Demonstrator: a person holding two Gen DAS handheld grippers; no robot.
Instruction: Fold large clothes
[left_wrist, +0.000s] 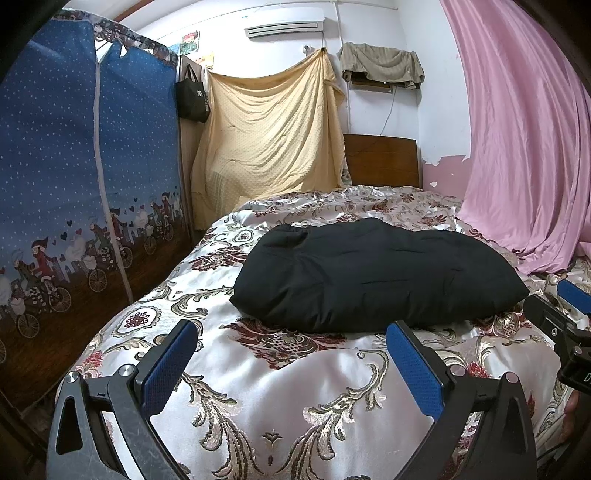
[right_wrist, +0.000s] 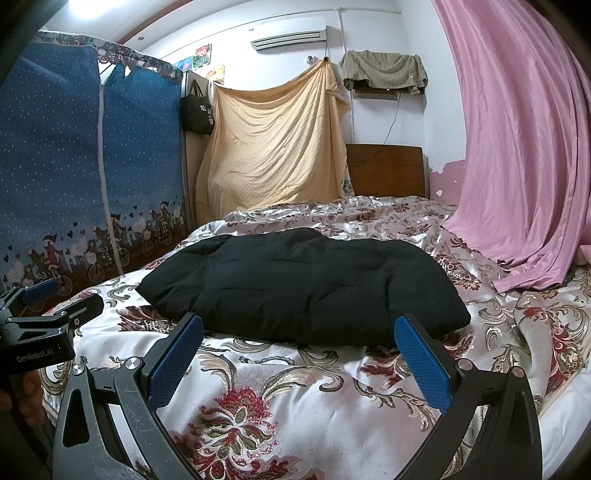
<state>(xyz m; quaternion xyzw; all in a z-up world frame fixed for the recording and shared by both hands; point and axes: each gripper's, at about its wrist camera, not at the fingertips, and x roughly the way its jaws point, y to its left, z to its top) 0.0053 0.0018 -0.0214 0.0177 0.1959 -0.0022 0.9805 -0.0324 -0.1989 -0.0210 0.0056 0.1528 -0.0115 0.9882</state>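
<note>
A black padded garment (left_wrist: 376, 273) lies folded into a thick bundle in the middle of the bed, on the floral satin cover (left_wrist: 280, 391). My left gripper (left_wrist: 291, 332) is open just short of the bundle's near edge, nothing between its blue pads. In the right wrist view the same black garment (right_wrist: 306, 288) lies ahead, and my right gripper (right_wrist: 299, 326) is open at its near edge, empty. The right gripper (left_wrist: 570, 295) shows at the right edge of the left wrist view. The left gripper (right_wrist: 40, 295) shows at the left edge of the right wrist view.
A blue fabric wardrobe (left_wrist: 74, 177) stands along the bed's left side. A yellow sheet (left_wrist: 273, 140) hangs at the back beside a wooden headboard (left_wrist: 380, 162). A pink curtain (left_wrist: 528, 147) drapes onto the bed's right side. A black bag (left_wrist: 192, 98) hangs by the wardrobe.
</note>
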